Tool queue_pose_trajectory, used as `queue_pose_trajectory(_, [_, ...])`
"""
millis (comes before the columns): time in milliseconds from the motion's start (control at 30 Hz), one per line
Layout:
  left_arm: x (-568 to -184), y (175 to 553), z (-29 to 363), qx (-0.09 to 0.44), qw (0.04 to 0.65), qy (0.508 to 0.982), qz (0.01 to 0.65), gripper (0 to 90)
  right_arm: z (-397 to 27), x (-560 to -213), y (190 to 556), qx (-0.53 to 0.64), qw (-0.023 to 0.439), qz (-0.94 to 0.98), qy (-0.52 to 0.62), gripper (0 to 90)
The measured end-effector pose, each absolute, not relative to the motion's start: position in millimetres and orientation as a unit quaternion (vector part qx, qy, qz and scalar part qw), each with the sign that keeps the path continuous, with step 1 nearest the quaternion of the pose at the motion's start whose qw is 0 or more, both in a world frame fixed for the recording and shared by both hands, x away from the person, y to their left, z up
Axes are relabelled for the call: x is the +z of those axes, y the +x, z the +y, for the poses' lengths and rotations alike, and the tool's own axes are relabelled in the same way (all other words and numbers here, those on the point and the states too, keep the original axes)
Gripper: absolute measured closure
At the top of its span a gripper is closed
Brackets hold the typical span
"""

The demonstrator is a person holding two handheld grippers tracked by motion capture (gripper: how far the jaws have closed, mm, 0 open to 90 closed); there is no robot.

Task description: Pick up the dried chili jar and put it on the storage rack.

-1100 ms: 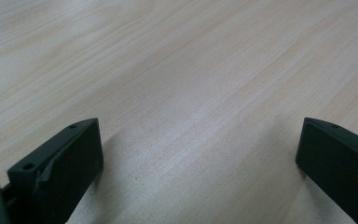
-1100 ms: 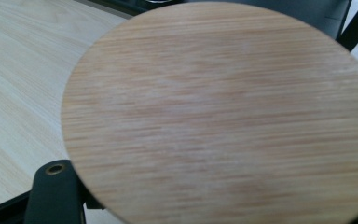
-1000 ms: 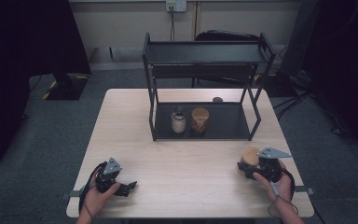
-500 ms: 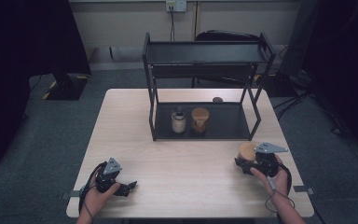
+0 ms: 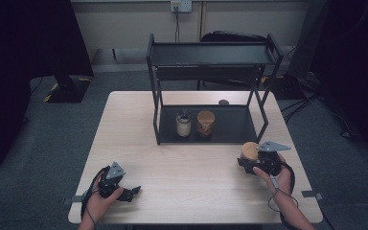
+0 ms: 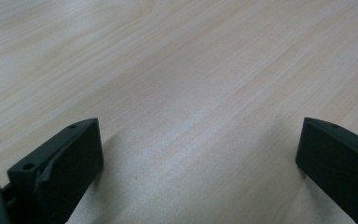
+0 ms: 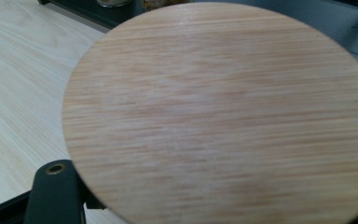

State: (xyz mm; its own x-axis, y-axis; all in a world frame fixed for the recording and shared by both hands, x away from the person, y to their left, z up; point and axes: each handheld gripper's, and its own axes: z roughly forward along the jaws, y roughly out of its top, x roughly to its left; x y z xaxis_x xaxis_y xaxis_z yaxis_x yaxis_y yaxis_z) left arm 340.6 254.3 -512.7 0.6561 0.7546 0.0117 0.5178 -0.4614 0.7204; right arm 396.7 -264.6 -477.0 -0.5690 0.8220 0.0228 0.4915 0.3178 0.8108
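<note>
Right claw (image 5: 250,162), lower right of the high view, is clenched on a round wooden lid (image 5: 250,150). The lid sits just in front of the black shelf rack (image 5: 211,52), near its right front leg and clear of it. In the right gripper view the lid's bamboo face (image 7: 223,112) takes up most of the frame, with one black jaw at the lower left.

Left claw (image 5: 130,192), lower left of the high view, is released. In the left gripper view its jaws stand wide apart over bare wooden counter (image 6: 177,84), nothing between them.

On the rack's bottom tray, centre of the high view, stand a pale jar (image 5: 184,125) and a brown jar (image 5: 205,122), side by side. A small dark object (image 5: 224,102) lies on the counter behind the rack.
</note>
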Motion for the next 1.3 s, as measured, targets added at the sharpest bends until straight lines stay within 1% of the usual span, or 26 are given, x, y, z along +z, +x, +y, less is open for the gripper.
queue_pose_trajectory(1300, [-512.7, 340.6, 254.4, 0.167, 0.354, 0.838, 0.379, 0.1, -237.2, -470.0, 432.2, 0.402, 0.209, 0.791, 0.411, 25.4])
